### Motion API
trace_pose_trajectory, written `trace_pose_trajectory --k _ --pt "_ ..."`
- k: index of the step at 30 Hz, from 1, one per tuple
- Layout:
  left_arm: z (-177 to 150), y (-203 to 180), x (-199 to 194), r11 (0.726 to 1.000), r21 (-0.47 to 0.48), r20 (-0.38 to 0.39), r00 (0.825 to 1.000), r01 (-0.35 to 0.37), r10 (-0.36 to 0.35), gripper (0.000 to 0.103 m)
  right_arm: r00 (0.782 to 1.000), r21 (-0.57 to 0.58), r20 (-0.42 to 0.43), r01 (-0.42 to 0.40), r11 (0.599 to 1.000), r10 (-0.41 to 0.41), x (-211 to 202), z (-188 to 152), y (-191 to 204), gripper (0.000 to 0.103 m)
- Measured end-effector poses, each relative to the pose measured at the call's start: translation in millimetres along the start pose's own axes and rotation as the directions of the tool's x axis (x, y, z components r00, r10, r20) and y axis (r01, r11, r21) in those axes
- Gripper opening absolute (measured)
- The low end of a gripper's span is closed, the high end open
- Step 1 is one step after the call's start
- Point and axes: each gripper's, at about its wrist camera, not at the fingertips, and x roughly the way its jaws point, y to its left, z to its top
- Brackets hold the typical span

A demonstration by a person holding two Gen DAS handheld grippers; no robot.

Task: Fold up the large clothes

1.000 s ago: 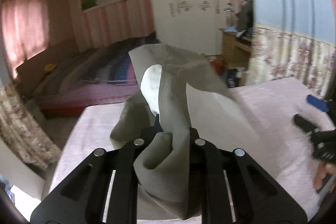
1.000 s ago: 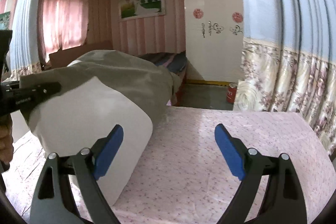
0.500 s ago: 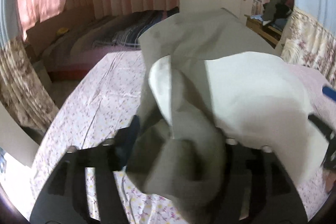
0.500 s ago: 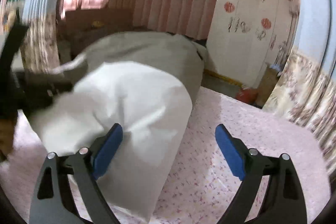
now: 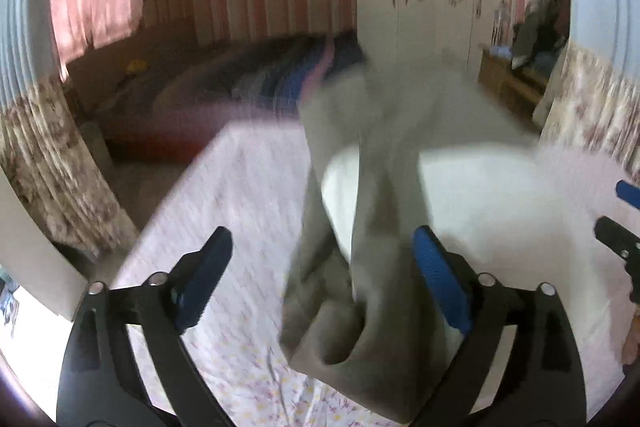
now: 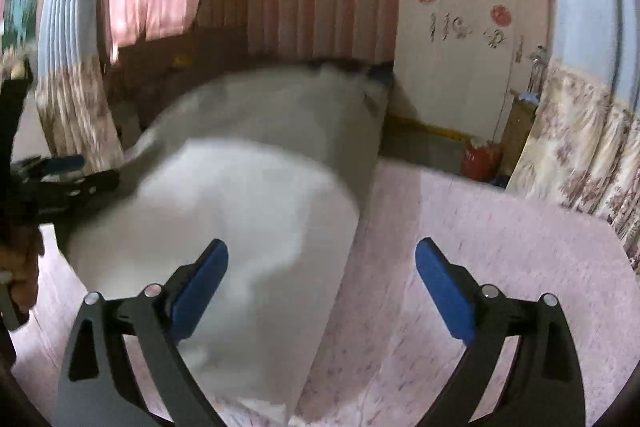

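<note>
A large grey-beige garment (image 5: 360, 211) with a white inner side is dropping onto the pink floral bed sheet (image 5: 240, 203). In the left wrist view my left gripper (image 5: 322, 279) is open, its blue pads wide apart, with a bunched fold of the garment loose between them. In the right wrist view the garment (image 6: 248, 211) billows at the left and centre, blurred. My right gripper (image 6: 322, 283) is open and empty, beside the garment's right edge. The left gripper (image 6: 60, 175) shows at the far left of that view.
A second bed (image 5: 224, 87) with a striped blanket lies beyond the sheet's far edge. White wardrobe doors (image 6: 472, 39) stand at the back. Floral curtains (image 6: 580, 147) hang on the right, and a red container (image 6: 480, 159) sits on the floor.
My left gripper was shut on a fold of the garment and has opened, letting it go. The garment has swung out and is falling toward the sheet. My right gripper stayed open.
</note>
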Motion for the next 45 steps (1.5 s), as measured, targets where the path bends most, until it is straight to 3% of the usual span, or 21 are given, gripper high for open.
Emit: trace_pose_trajectory --k 2,5,10,12,14,18,20,25,29,31,33,36,40,45 --pt "19.9 -4.4 -16.7 1.0 0.008 0.07 0.997 -0.014 0.013 0.1 0.999 0.016 0.039 0.012 1.0 -0.013 0.1 18.0 -1.3 0.1" --pt "41.6 -23.7 -12.5 1.0 0.03 0.096 0.995 0.0 -0.003 0.1 0.996 0.062 0.077 0.039 0.997 -0.043 19.3 40.2 -0.5 0.1" --pt "50.0 -50.1 48.6 1.0 0.021 0.012 1.0 0.01 -0.011 0.1 0.999 0.152 -0.004 0.052 0.987 -0.052 76.9 44.6 -0.8 0.1" --pt "48.5 -49.0 63.1 1.0 -0.006 0.016 1.0 0.018 -0.018 0.1 0.998 0.184 -0.041 0.052 0.982 -0.045 97.2 41.7 -1.4 0.1" --pt "43.1 -47.1 78.2 0.999 -0.021 0.011 1.0 -0.026 0.026 0.1 0.997 0.223 -0.07 0.051 0.974 -0.037 111.0 35.0 -5.0 0.1" --pt "15.6 -46.4 111.1 0.999 -0.015 -0.035 0.999 -0.035 0.034 0.1 0.99 0.2 -0.128 0.086 0.976 -0.061 137.1 13.9 -0.8 0.1" --pt "11.6 -41.3 114.7 0.999 -0.045 -0.034 0.999 -0.025 0.024 0.1 0.991 0.214 -0.124 0.073 0.974 -0.047 143.2 6.5 -2.8 0.1" --pt "11.9 -34.5 126.0 0.997 -0.082 -0.065 0.998 0.005 -0.011 0.1 0.985 0.154 -0.142 0.124 0.98 -0.102 155.8 4.4 3.7 0.1" --pt "14.1 -27.9 127.6 0.993 -0.107 -0.086 0.995 0.044 -0.053 0.1 0.988 0.193 -0.137 0.092 0.977 -0.066 148.1 13.4 -8.0 0.1" --pt "21.9 -25.3 125.3 0.991 -0.116 -0.102 0.992 0.062 -0.074 0.1 0.992 0.22 -0.065 0.116 0.968 -0.104 132.4 29.1 -19.5 0.1" --pt "36.1 -20.7 113.4 0.99 -0.123 -0.072 0.994 0.07 -0.079 0.1 0.993 0.263 -0.02 0.117 0.958 -0.115 125.1 46.8 -28.1 0.1" --pt "61.9 -24.7 99.0 0.993 -0.1 -0.009 0.998 0.067 -0.069 0.1 0.994 0.248 -0.018 0.111 0.962 -0.109 138.0 67.9 -27.7 0.1" --pt "96.4 -35.5 104.5 1.0 -0.02 0.056 0.998 0.008 -0.007 0.1 0.995 0.212 -0.035 0.102 0.972 -0.097 163.4 79.7 -22.2 0.1" --pt "104.7 -33.5 149.1 0.999 -0.005 -0.01 0.999 -0.042 0.042 0.1 0.988 0.162 -0.116 0.124 0.979 -0.106 205.4 82.4 -18.0 0.101"
